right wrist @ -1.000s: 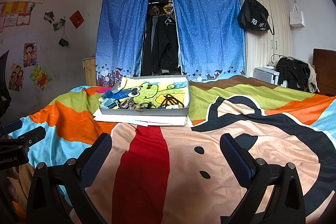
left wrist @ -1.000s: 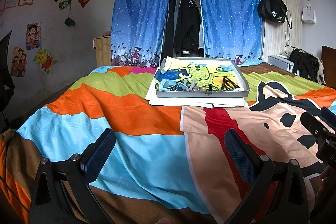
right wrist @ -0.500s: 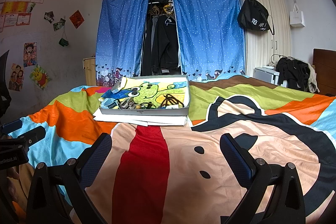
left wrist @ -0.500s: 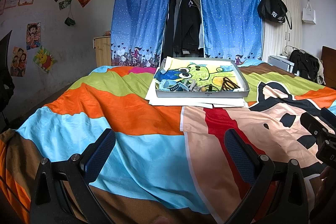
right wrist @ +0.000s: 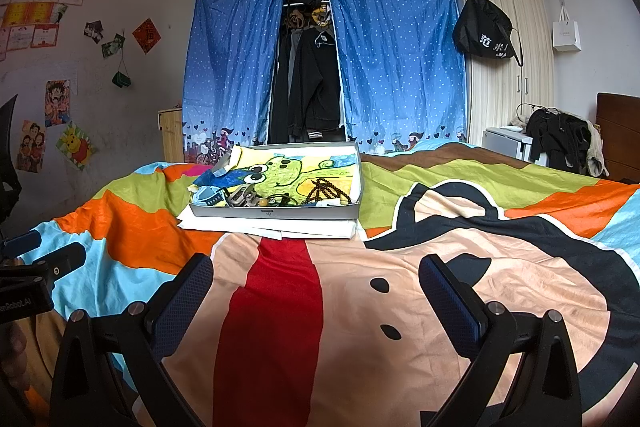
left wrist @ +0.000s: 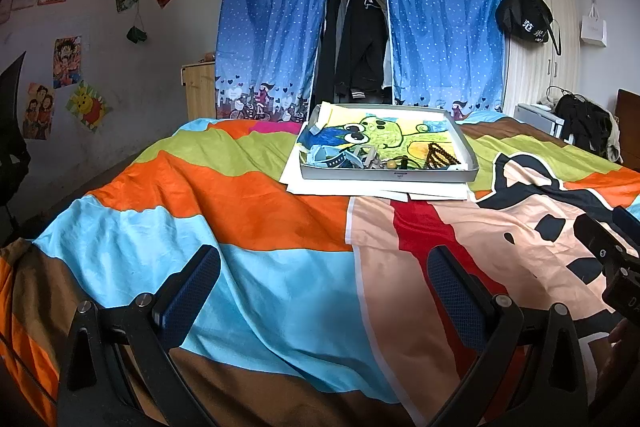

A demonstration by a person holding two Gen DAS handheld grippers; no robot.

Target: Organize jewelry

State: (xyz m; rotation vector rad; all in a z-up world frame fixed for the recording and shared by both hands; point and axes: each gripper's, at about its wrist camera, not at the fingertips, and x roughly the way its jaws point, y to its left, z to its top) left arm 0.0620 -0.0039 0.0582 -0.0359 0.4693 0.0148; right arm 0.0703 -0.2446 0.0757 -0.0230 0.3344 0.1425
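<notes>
A shallow grey tray (left wrist: 388, 175) (right wrist: 276, 214) with a green cartoon drawing inside rests on white paper sheets on the bed. Along its near wall lie a dark brown bead string (left wrist: 440, 155) (right wrist: 326, 189), a blue-banded watch (left wrist: 332, 159) (right wrist: 210, 195), a metal piece (right wrist: 242, 197) and small beads (left wrist: 394, 163). My left gripper (left wrist: 324, 275) hovers open low over the blue stripe, well short of the tray. My right gripper (right wrist: 316, 285) is open too, above the peach and red print, nothing between its fingers. Each gripper shows at the edge of the other's view.
The bed wears a bright striped cartoon cover (left wrist: 240, 195). Beyond it hang blue dotted curtains (right wrist: 384, 59) around a rack of dark clothes. A black bag (right wrist: 486, 35) hangs on the wardrobe at right, and a wooden cabinet (left wrist: 198, 91) stands at left.
</notes>
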